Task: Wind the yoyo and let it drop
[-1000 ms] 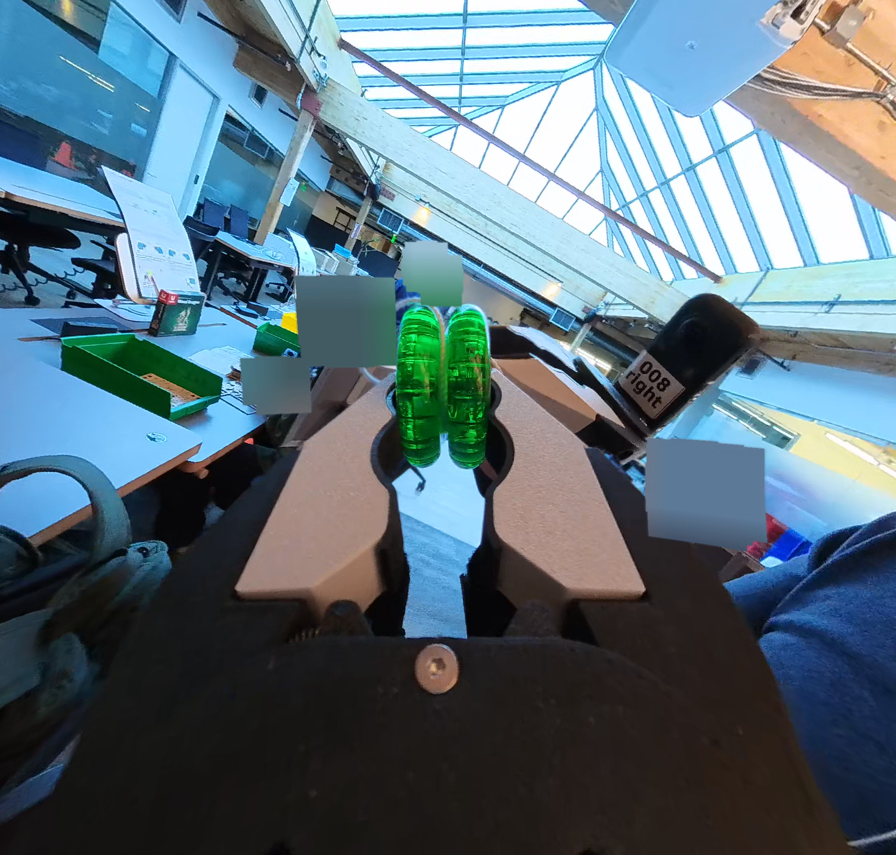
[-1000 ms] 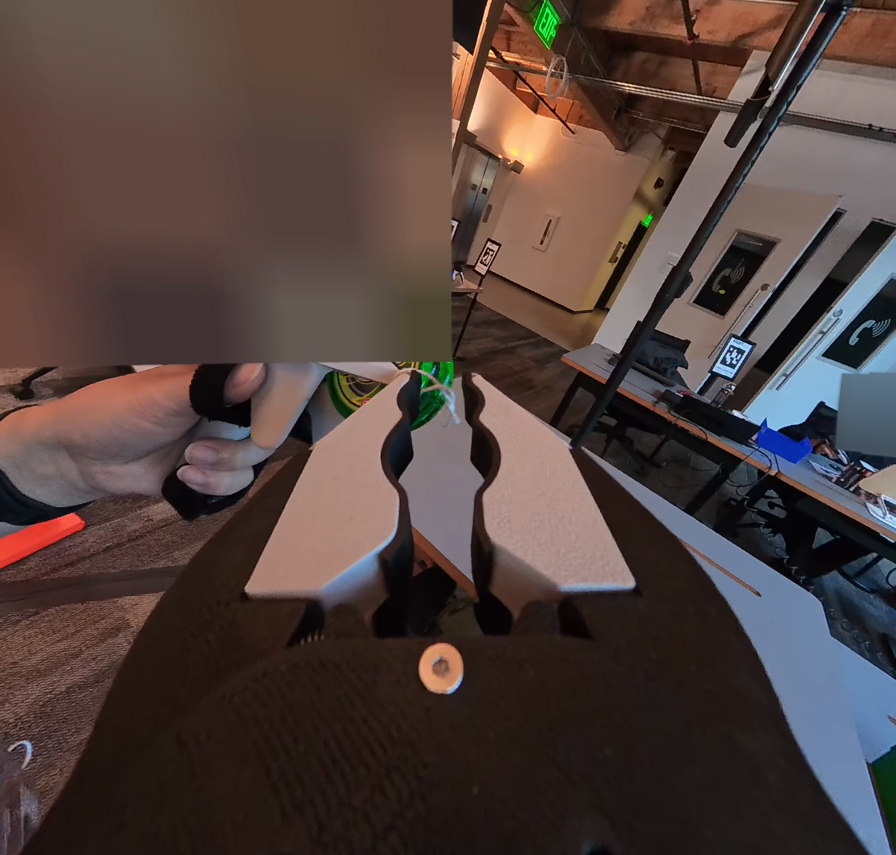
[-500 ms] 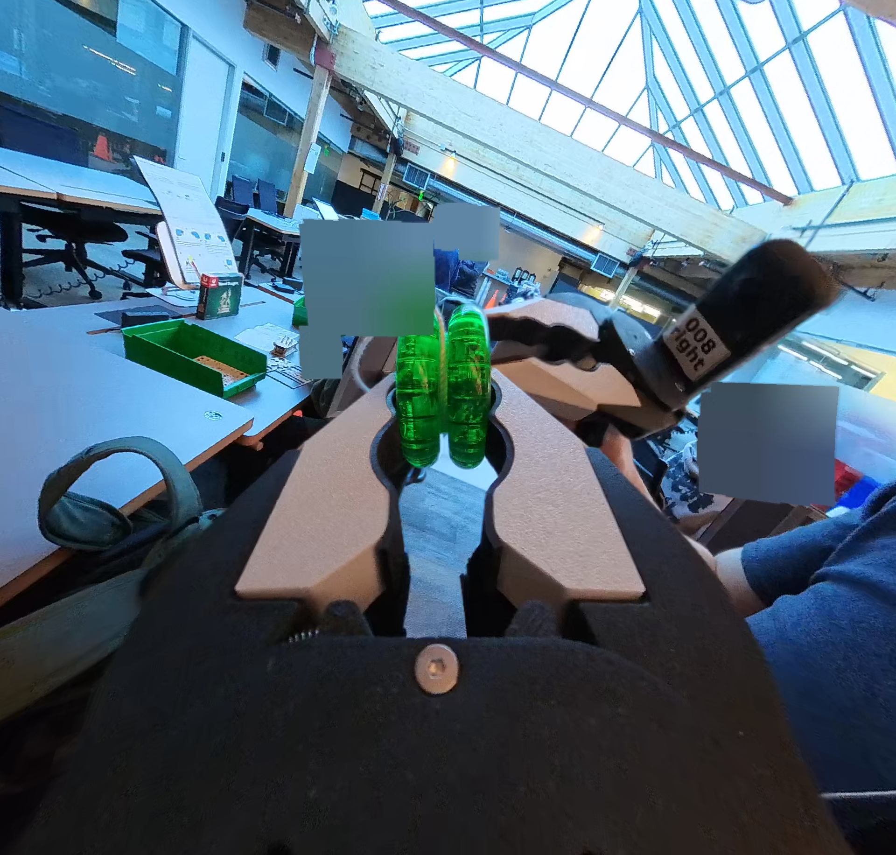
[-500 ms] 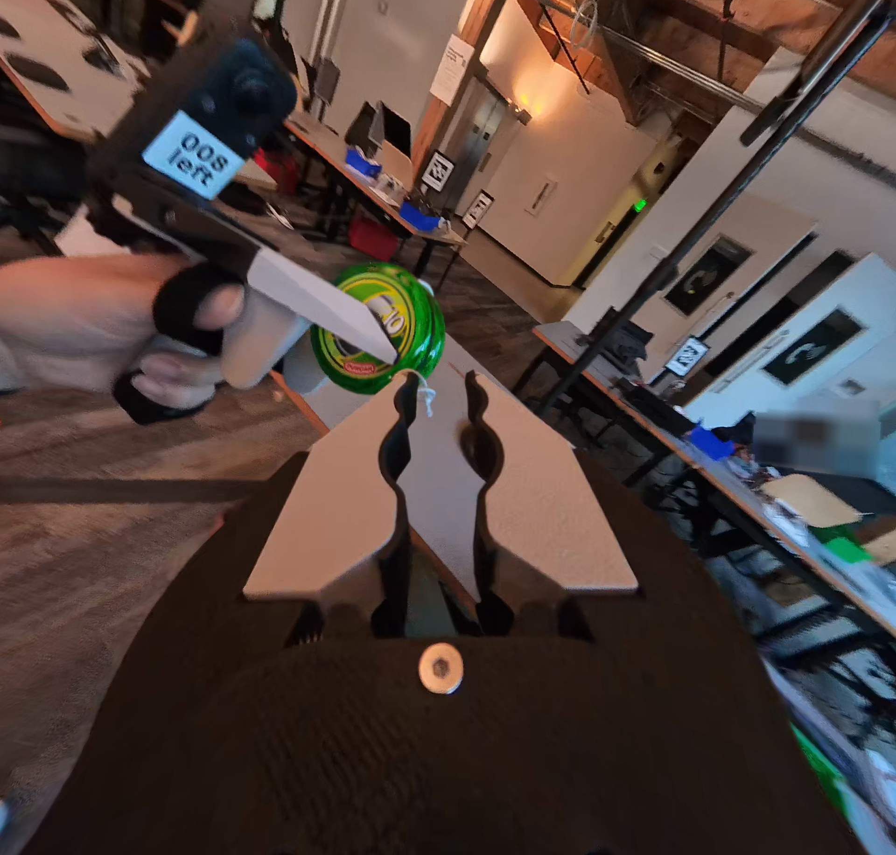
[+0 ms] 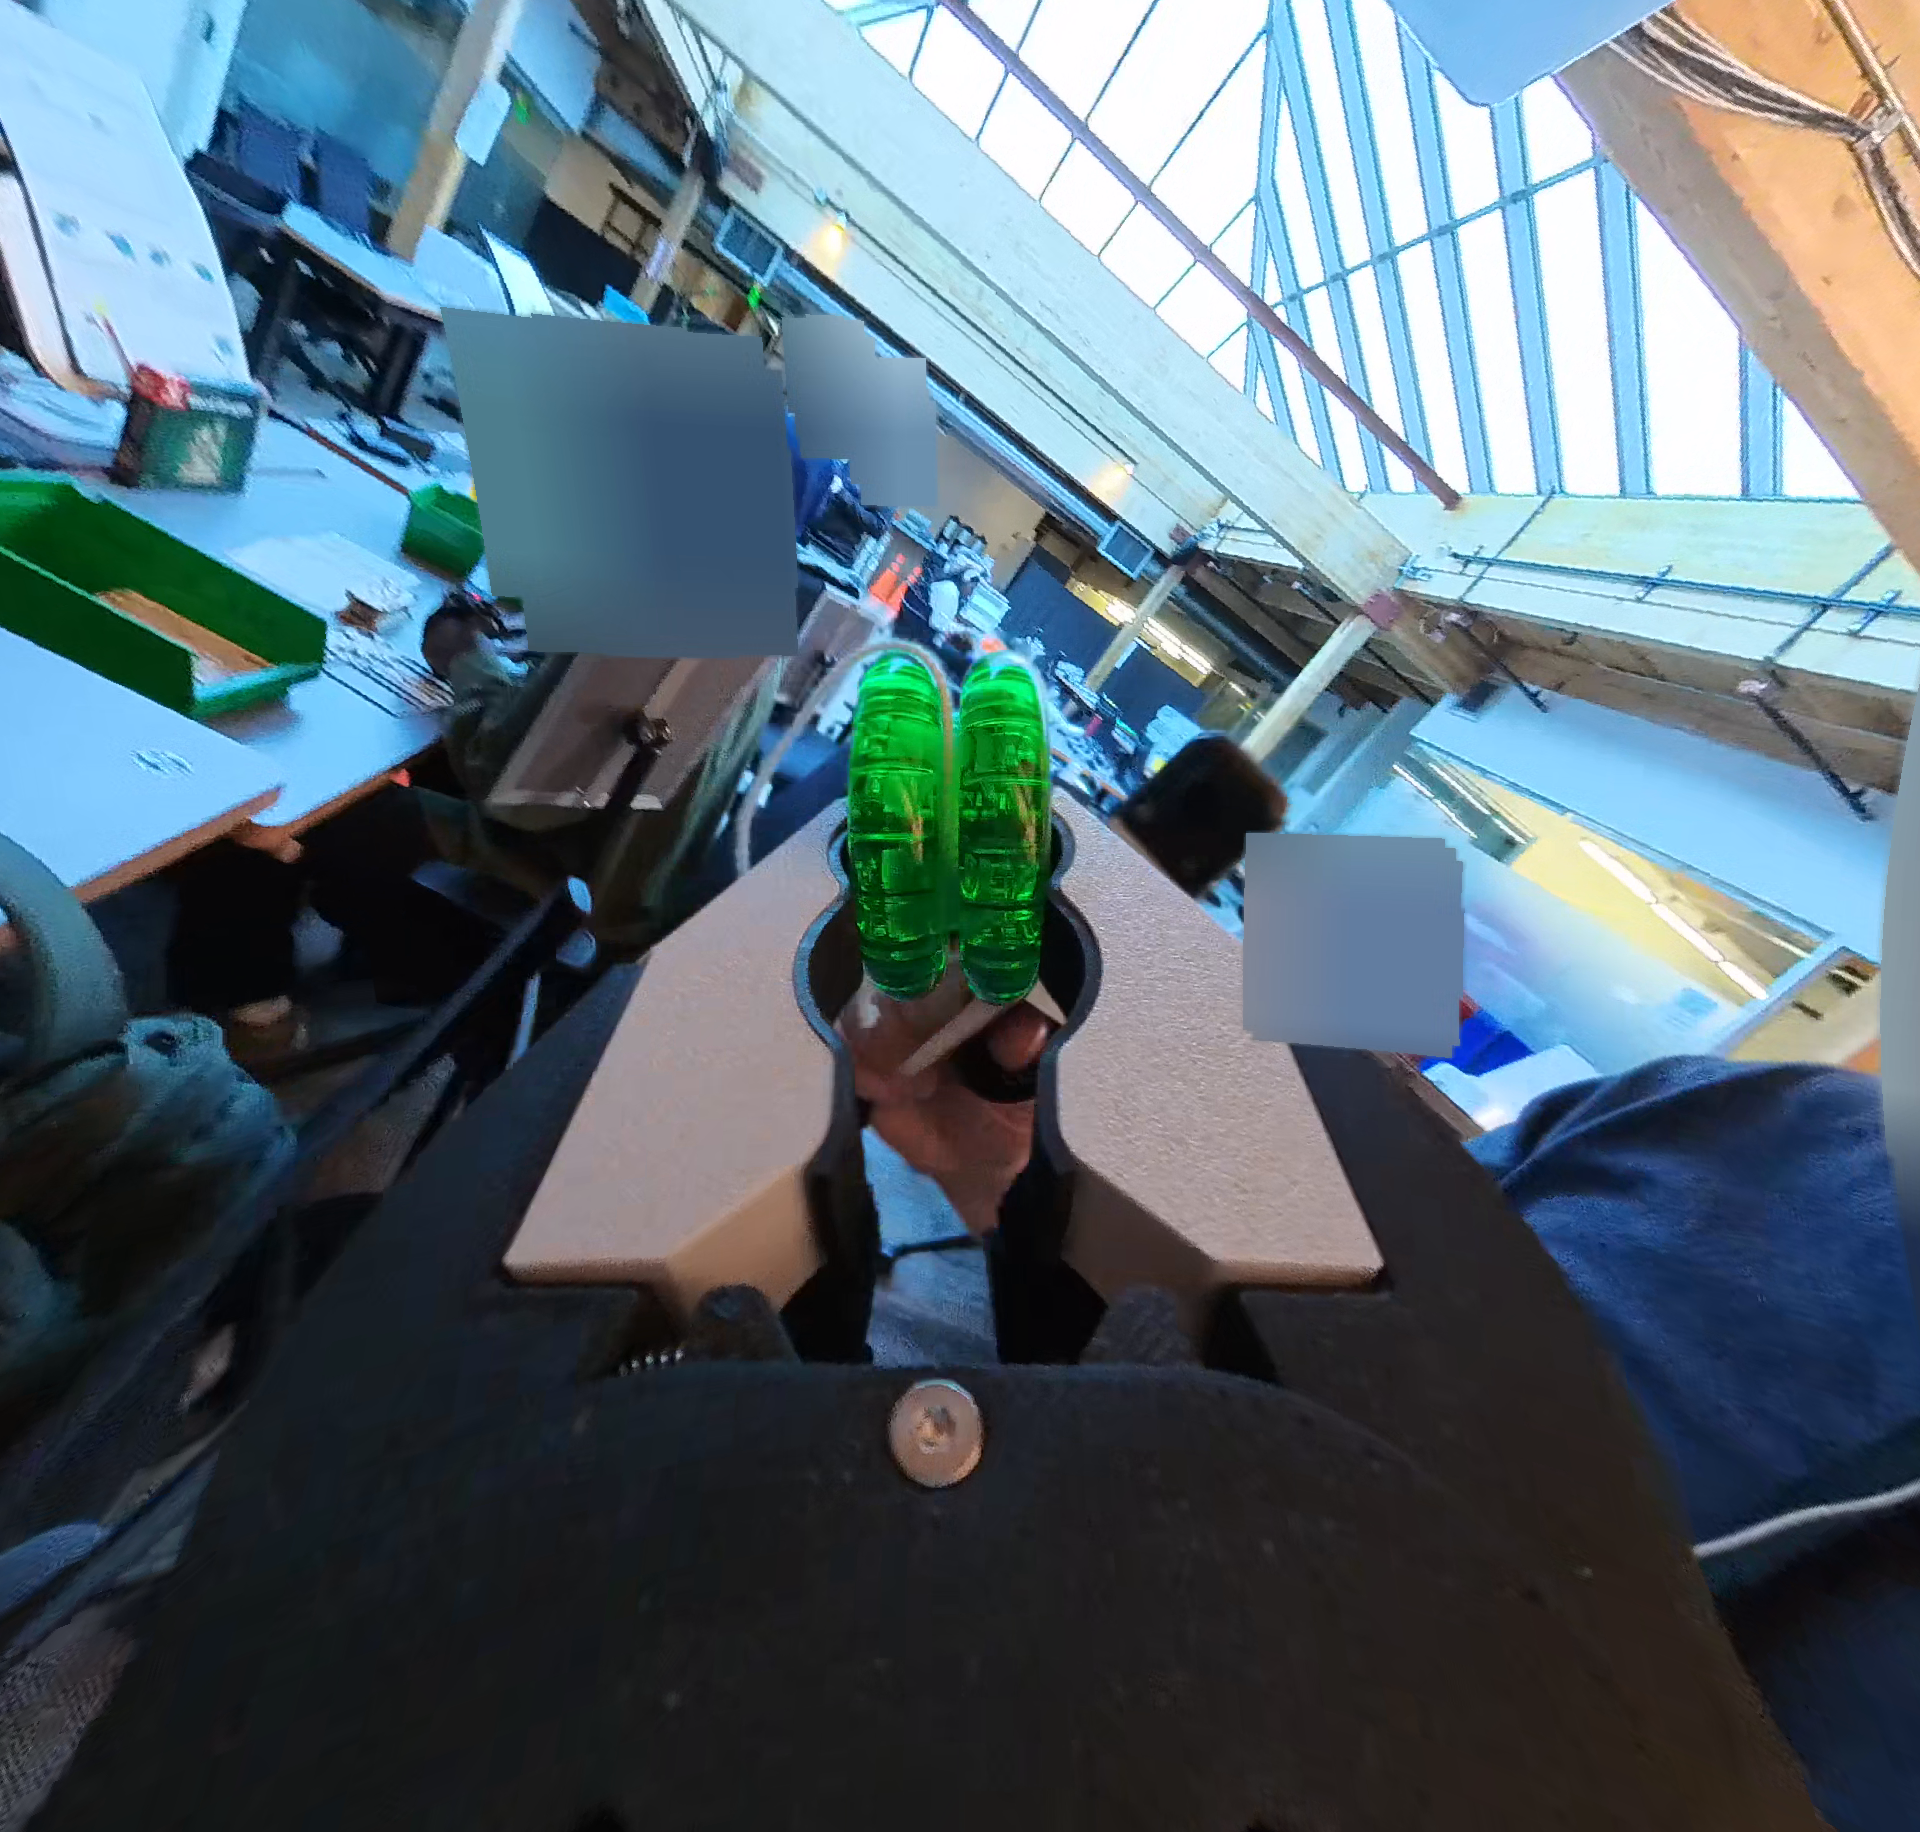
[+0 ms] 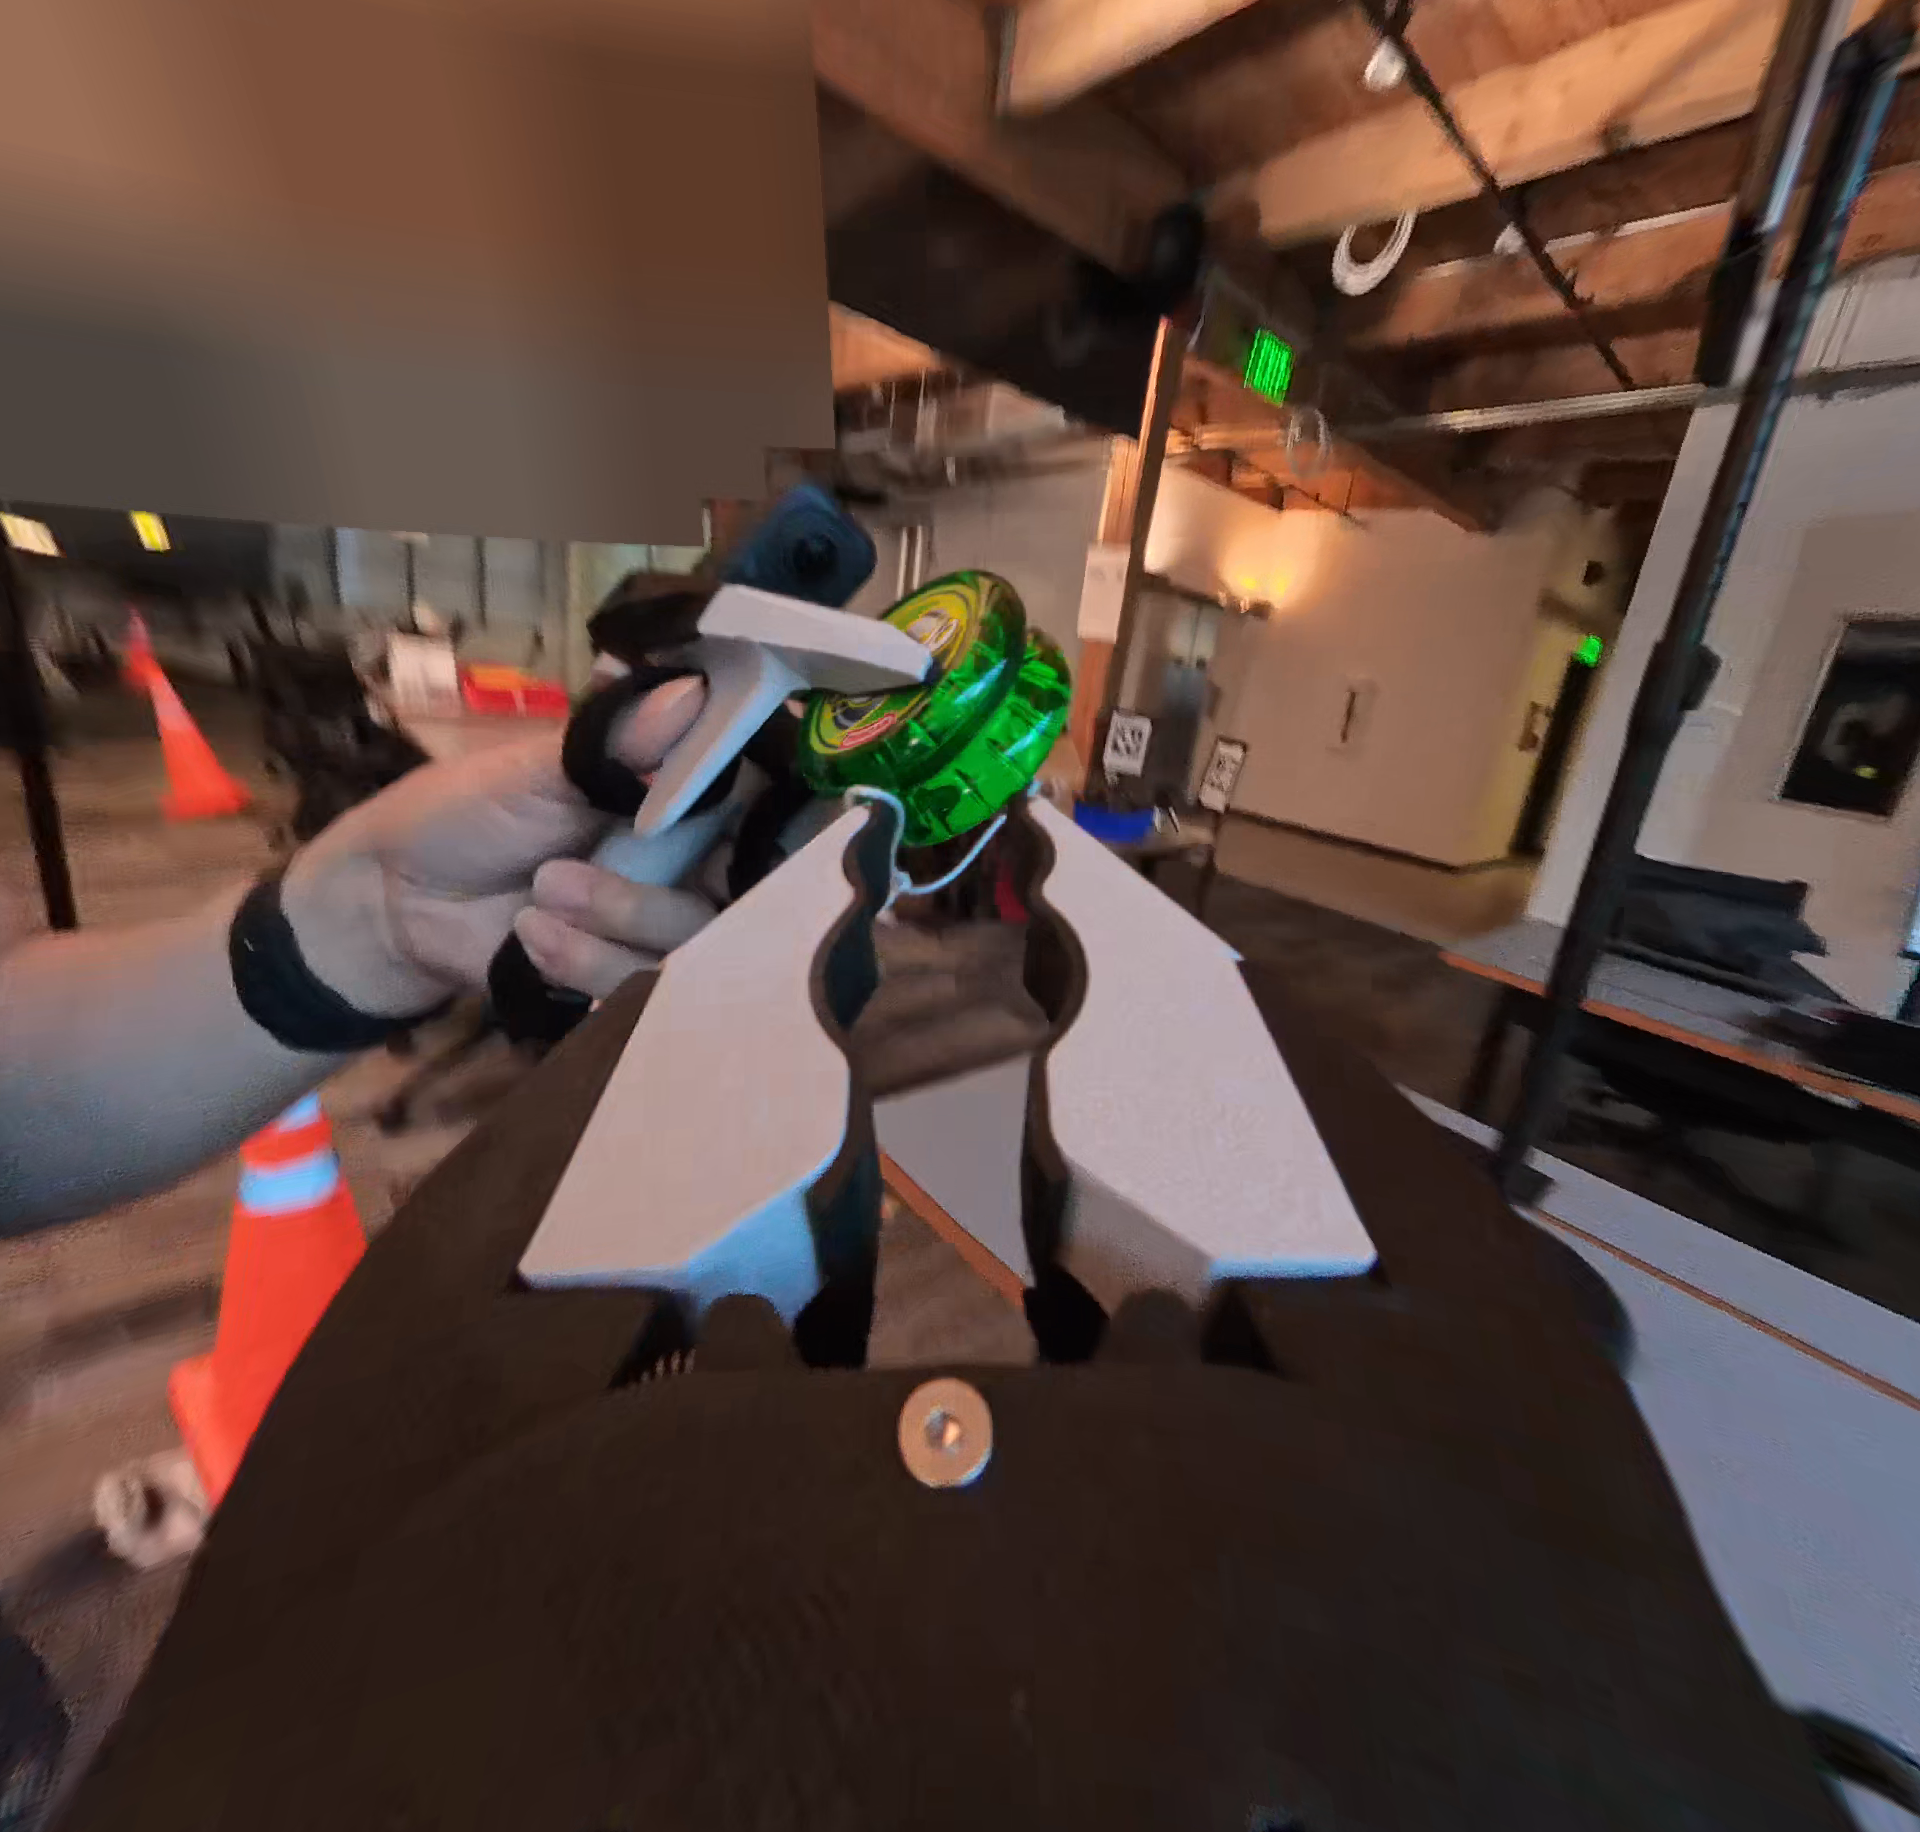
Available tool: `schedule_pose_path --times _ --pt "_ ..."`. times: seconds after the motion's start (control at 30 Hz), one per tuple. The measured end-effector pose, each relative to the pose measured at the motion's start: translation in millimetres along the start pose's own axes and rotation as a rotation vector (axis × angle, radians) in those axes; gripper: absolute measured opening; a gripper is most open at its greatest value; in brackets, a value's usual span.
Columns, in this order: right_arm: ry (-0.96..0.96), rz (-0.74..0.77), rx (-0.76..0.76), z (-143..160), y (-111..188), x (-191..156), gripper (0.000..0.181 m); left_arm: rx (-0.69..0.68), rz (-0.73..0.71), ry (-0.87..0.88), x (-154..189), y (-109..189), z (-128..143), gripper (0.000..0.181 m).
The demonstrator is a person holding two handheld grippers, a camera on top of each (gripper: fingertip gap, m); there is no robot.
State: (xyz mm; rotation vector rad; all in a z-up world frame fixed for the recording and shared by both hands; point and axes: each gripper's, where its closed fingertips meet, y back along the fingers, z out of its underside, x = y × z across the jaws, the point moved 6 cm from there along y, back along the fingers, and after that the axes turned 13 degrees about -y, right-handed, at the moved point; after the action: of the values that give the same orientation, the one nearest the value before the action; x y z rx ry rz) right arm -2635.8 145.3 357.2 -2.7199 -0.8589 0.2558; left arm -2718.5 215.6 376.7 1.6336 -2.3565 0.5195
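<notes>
Left claw (image 5: 945,847): clamped on the translucent green plastic yoyo (image 5: 943,837), held aloft, clear of the table.
Right claw (image 6: 951,837): jaws part-open, white string (image 6: 902,883) caught at its left fingertip.
Change: right claw swung under the yoyo; winding likely mid-loop.

The yoyo (image 6: 935,733) carries a yellow-and-red printed label. A lit green sign (image 6: 1270,361) hangs under the ceiling. Neither is sharp.
</notes>
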Motion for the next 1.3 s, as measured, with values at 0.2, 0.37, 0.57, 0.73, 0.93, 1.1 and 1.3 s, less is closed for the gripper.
schedule_pose_path --times 0.2,0.37,0.57,0.73,0.93,1.1,1.3 --pt "-0.187 0.025 0.424 -18.5 29.8 31.1 0.018 -0.086 0.003 0.027 3.9 -33.3 -5.9 0.028" --pt "-0.161 -0.008 0.521 -26.4 45.3 42.7 0.023 -0.159 0.023 0.002 9.5 -64.8 -6.2 0.028" --pt "-0.042 -0.016 0.587 -37.6 61.3 48.6 0.033 -0.326 0.040 -0.106 17.3 -87.6 -7.1 0.028" --pt "0.147 0.084 0.530 -45.8 69.2 48.4 0.033 -0.384 0.074 -0.202 27.5 -97.4 -12.1 0.028" --pt "0.354 0.214 0.526 -58.7 75.9 40.1 0.031 -0.402 0.067 -0.310 35.8 -106.7 -14.6 0.028" --pt "0.438 0.201 0.508 -63.5 79.4 31.4 0.035 -0.387 0.087 -0.317 37.8 -105.6 -22.9 0.028" --pt "0.514 0.207 0.472 -64.7 78.6 25.6 0.035 -0.404 0.125 -0.330 40.6 -105.1 -25.9 0.028"
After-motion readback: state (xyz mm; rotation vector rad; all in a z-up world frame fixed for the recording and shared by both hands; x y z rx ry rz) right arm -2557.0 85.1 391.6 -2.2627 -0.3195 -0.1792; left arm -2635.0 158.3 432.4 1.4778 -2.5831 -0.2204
